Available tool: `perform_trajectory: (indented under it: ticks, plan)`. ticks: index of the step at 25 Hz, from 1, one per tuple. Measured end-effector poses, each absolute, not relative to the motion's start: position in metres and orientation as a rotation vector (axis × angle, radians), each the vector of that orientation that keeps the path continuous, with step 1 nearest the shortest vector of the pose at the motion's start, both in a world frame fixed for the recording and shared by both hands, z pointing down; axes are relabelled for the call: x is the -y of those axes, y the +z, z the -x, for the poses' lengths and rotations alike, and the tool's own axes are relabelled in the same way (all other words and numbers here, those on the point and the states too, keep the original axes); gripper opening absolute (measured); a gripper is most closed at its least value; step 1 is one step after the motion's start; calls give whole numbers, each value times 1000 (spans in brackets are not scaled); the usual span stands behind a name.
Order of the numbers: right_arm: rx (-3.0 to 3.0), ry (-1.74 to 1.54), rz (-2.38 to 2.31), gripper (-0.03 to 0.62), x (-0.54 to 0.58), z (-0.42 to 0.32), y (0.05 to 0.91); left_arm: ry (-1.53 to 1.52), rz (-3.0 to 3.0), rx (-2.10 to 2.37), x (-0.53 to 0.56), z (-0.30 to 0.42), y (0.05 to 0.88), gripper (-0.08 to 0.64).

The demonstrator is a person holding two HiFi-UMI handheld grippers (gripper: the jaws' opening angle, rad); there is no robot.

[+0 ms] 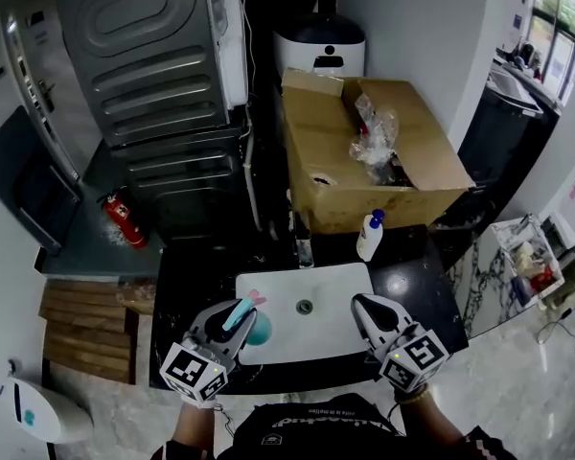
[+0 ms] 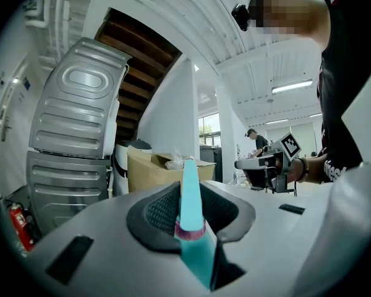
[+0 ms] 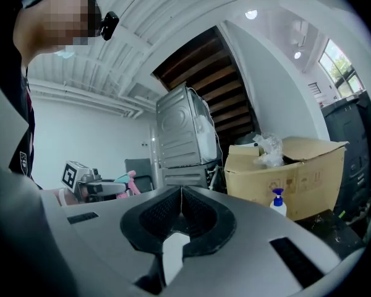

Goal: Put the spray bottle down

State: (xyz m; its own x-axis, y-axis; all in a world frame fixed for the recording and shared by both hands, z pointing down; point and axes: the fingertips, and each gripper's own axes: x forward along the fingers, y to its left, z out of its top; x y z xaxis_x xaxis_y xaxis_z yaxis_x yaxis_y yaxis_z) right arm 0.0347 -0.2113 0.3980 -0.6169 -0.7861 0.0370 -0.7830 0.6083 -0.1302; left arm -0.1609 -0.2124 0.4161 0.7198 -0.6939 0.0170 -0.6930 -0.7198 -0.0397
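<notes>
A teal spray bottle (image 1: 258, 328) with a pink trigger is clamped in my left gripper (image 1: 240, 312), which is shut on it over the left rim of the white sink (image 1: 335, 333). In the left gripper view the bottle's teal neck (image 2: 191, 218) stands upright between the two pads, pink band at its base. My right gripper (image 1: 362, 305) hovers over the sink's right side, shut with nothing in it; its pads meet in the right gripper view (image 3: 181, 195). Each gripper shows sideways in the other's view: the right gripper (image 2: 267, 164), the left gripper (image 3: 98, 189).
A white pump bottle (image 1: 370, 235) with a blue top stands on the black counter (image 1: 412, 281) behind the sink. Behind it is an open cardboard box (image 1: 335, 151). A grey appliance stack (image 1: 153, 75) and a red fire extinguisher (image 1: 123, 220) are at the left.
</notes>
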Motion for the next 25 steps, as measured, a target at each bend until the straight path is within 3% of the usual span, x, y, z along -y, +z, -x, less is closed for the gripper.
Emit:
perform_trajectory:
  ticks: [25]
  plan:
    - [-2871,-284,1234,40,273,-55,415,-44,2817,-1591,359,194,489,98]
